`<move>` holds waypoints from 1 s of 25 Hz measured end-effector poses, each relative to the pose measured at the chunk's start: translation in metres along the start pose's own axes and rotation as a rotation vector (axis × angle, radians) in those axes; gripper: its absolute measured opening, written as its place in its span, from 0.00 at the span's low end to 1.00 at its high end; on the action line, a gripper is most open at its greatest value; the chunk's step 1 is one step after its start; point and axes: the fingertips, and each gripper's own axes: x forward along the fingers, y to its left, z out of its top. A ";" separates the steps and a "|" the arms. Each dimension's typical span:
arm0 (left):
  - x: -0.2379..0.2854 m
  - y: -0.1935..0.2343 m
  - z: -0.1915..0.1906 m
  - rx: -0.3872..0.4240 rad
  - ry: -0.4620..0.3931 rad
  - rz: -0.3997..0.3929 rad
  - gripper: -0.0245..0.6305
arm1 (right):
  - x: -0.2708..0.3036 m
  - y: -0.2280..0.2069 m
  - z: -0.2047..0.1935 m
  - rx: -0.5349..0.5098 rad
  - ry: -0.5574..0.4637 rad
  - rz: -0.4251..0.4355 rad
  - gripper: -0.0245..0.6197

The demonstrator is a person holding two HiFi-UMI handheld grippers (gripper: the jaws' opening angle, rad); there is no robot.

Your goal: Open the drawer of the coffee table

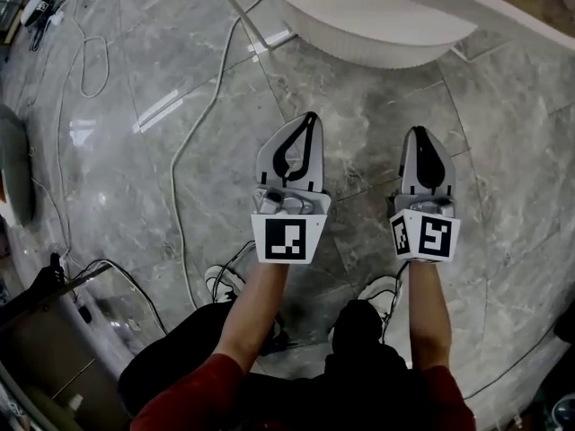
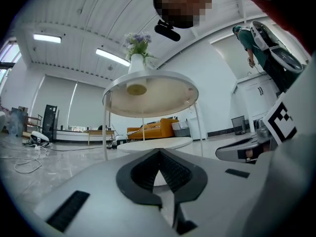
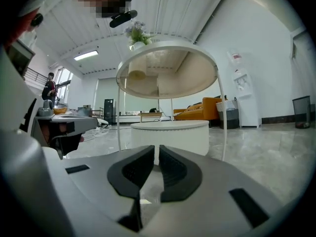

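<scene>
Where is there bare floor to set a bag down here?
Bare marble floor lies between the coffee table and the left tongs, and beside the right tongs toward the right edge. The left is crowded with white cables.

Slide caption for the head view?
Left gripper and right gripper, both shut and empty, above marble floor, facing white coffee table.

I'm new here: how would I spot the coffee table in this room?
Find the tall round table on thin white legs, with a vase of flowers on top. Low between those legs stands the coffee table: a squat white drum with solid sides, not spindly legs.
</scene>
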 end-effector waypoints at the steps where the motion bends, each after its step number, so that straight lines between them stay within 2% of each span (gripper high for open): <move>1: -0.001 -0.002 -0.004 -0.009 0.008 0.001 0.06 | 0.000 -0.002 -0.006 0.017 0.008 -0.004 0.09; 4: -0.002 -0.006 -0.009 0.002 -0.002 -0.004 0.06 | 0.001 -0.003 -0.021 0.049 0.021 -0.017 0.11; 8: -0.002 -0.010 -0.021 -0.001 0.027 -0.006 0.06 | 0.010 0.000 -0.035 0.096 0.037 0.005 0.15; 10: 0.000 -0.012 -0.023 -0.013 0.035 -0.005 0.06 | 0.023 -0.003 -0.042 0.226 0.047 0.039 0.23; 13: 0.002 -0.017 -0.027 -0.016 0.057 -0.014 0.06 | 0.051 -0.008 -0.052 0.592 0.028 0.140 0.35; 15: 0.005 -0.018 -0.027 -0.010 0.059 -0.020 0.06 | 0.073 -0.006 -0.045 0.816 -0.050 0.255 0.42; 17: 0.008 -0.017 -0.026 -0.009 0.056 -0.022 0.06 | 0.092 -0.012 -0.046 0.958 -0.119 0.308 0.46; 20: 0.013 -0.016 -0.023 -0.012 0.052 -0.022 0.06 | 0.111 -0.031 -0.069 1.087 -0.150 0.271 0.50; 25: 0.022 -0.011 -0.022 -0.015 0.048 -0.012 0.06 | 0.132 -0.031 -0.083 1.163 -0.160 0.272 0.51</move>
